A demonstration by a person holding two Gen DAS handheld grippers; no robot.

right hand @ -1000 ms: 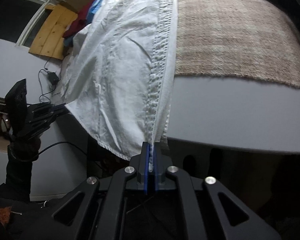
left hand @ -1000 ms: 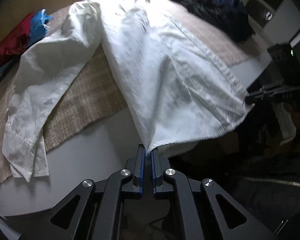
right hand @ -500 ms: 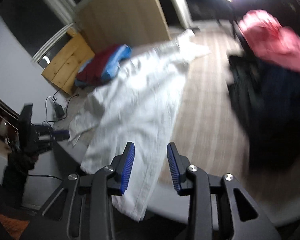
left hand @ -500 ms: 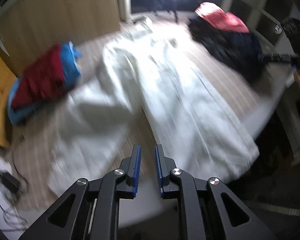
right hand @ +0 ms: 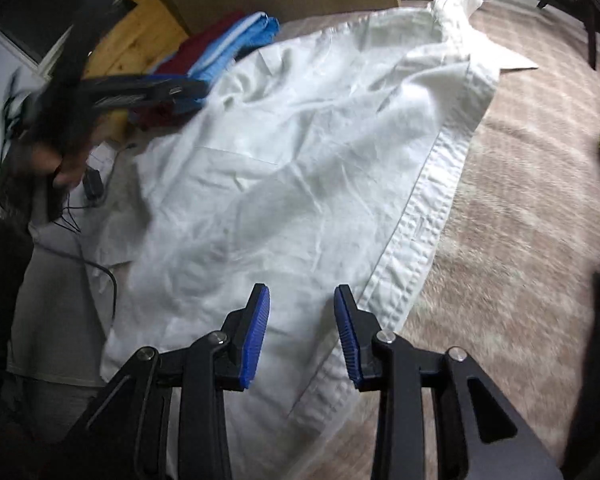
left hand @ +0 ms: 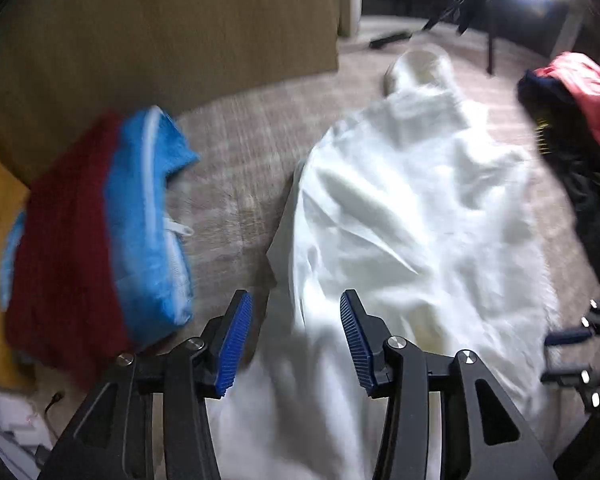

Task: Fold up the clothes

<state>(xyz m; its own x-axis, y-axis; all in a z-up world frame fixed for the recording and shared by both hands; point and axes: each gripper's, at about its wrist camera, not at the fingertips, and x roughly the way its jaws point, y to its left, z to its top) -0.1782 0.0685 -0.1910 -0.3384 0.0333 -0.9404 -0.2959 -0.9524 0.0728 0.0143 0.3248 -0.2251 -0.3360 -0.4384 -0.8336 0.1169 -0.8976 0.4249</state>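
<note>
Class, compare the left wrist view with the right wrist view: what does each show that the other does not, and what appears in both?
Only the left wrist view shows the red garment lying on the dark clothes pile. Only the right wrist view shows the shirt's collar and buttoned edge. Both show the white shirt spread on the woven cloth beside the red-and-blue folded stack.

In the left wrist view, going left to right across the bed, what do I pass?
Red garment → blue garment → bare strip of beige bedcover → white shirt → dark clothes pile, topped by a red piece at the right edge.
</note>
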